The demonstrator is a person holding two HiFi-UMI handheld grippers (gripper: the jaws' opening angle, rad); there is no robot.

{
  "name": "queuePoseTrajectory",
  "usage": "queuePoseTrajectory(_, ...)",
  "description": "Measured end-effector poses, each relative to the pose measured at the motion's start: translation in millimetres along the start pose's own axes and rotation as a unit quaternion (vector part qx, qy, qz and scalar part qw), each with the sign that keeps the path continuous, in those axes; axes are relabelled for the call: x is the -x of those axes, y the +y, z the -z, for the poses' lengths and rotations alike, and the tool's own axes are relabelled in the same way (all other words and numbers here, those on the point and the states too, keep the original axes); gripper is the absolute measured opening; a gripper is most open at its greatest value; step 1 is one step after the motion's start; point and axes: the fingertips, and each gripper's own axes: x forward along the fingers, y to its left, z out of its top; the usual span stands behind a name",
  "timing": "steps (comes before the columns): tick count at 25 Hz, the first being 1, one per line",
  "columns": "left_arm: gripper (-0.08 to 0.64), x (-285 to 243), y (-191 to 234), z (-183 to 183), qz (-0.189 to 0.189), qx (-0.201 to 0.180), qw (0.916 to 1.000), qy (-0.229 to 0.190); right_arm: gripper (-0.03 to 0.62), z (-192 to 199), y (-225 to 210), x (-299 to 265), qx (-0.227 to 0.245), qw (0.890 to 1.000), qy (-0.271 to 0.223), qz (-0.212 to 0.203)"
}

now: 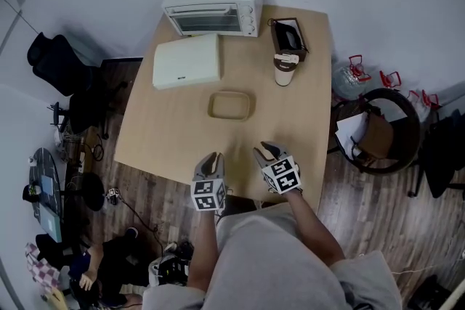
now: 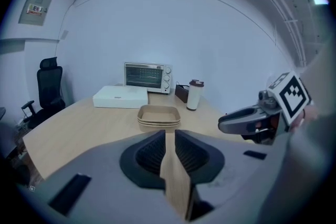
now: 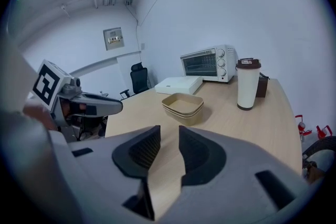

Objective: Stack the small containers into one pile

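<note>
A stack of tan shallow containers [image 1: 230, 105] sits nested in one pile near the middle of the wooden table [image 1: 160, 134]. The same pile [image 2: 158, 115] lies straight ahead in the left gripper view and, as the pile [image 3: 182, 106], slightly left of centre in the right gripper view. My left gripper [image 1: 211, 160] hovers over the table's near edge, its jaws a narrow gap apart with nothing between them [image 2: 169, 134]. My right gripper [image 1: 266, 150] is beside it, jaws a little wider and also empty [image 3: 169, 131]. Both are well short of the pile.
A white toaster oven [image 1: 214, 3] stands at the far edge, with a flat white box [image 1: 187, 60] in front of it. A white cup with a brown lid [image 1: 285, 67] and a dark brown box [image 1: 288, 33] stand at the far right. A chair [image 1: 385, 131] is right of the table.
</note>
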Motion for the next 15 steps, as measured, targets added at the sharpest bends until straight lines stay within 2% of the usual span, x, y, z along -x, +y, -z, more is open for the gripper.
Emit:
queuePoseTrajectory(5,0.024,3,-3,2,-0.012,0.005,0.9998,-0.015,0.063,0,3,5,0.021,1.0,-0.009,-0.01)
queuePoseTrajectory(9,0.008,5,-9,4,-0.007,0.007,0.9997,-0.022,0.005,-5,-1,9,0.02,1.0,-0.018,-0.008)
queuePoseTrajectory(15,0.005,4,-14,-1,0.02,0.012,0.9987,-0.045,0.002,-7,-3,8,0.019,1.0,-0.022,-0.01)
